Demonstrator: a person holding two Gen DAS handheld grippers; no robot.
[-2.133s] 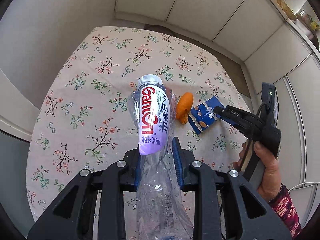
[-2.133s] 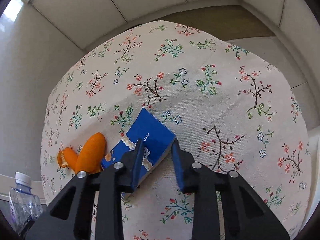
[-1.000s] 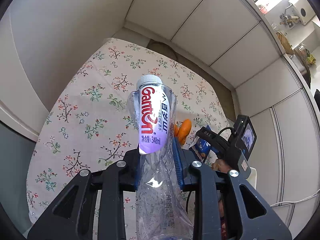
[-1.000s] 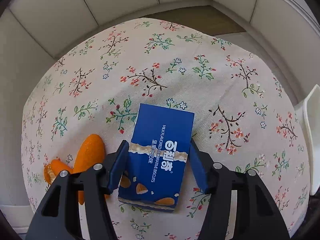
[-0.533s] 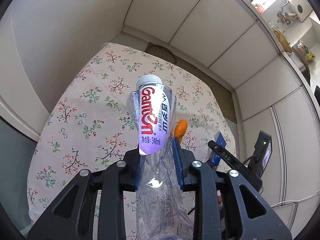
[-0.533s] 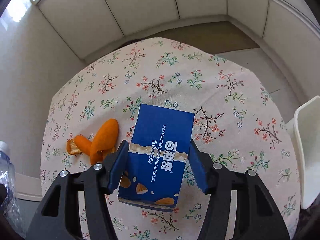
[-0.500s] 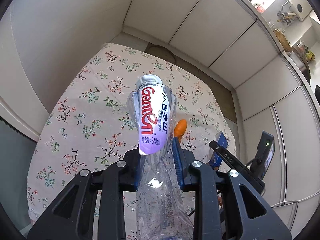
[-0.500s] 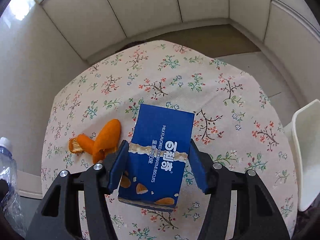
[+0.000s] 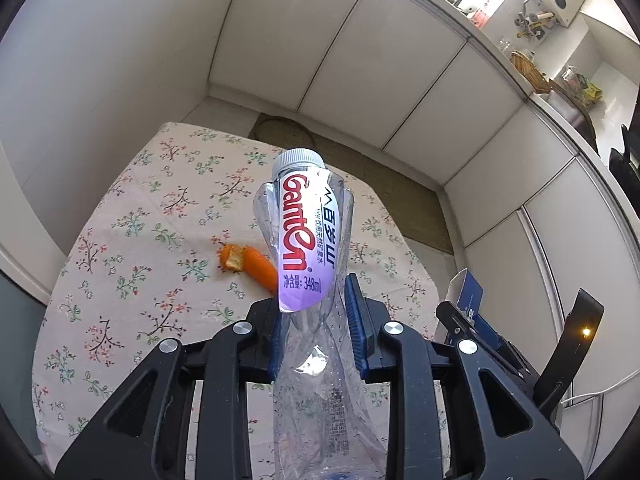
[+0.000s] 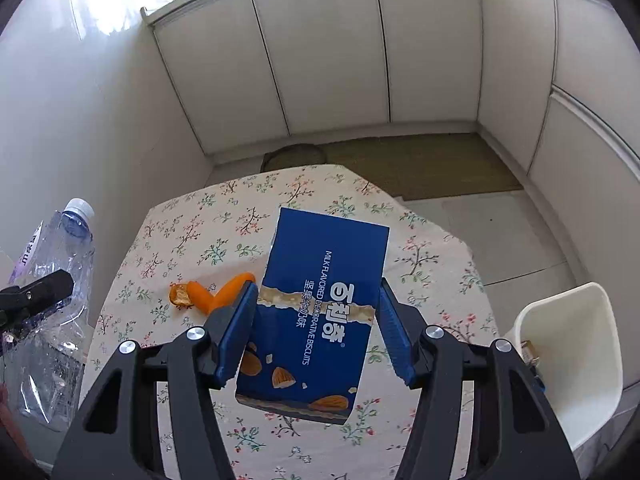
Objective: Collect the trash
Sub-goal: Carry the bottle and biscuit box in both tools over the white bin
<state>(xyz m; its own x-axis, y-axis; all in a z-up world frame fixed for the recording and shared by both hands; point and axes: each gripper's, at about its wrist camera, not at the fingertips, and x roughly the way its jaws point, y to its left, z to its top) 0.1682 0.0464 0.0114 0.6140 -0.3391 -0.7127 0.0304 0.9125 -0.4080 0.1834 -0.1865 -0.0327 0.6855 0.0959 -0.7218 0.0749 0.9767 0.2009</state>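
A: Blue cardboard, that's the biscuit box (image 10: 320, 312), clamped across its width by the right gripper (image 10: 316, 328), whose jaws stand fairly wide because the box fills them. It hangs clear of the floral tablecloth (image 10: 192, 232), long axis running away from the camera toward the top of the frame.

B: And the other hand?

A: The left gripper (image 9: 316, 328) is nearly closed, pinching a crushed clear plastic bottle (image 9: 306, 240) at its flattened waist. The white cap points up and away, at the centre of the left wrist view.

B: So where does the load go?

A: My guess is the white bin (image 10: 568, 360) at the lower right edge of the right wrist view, off the table's edge, with something small lying inside. It lies to the right of the box, so the right hand is clearly the nearer one.

B: Anything left on the table?

A: The orange peel (image 10: 212, 294), lying on the cloth left of the box in that view, just beyond the left pad; both hands are full, so it waits.
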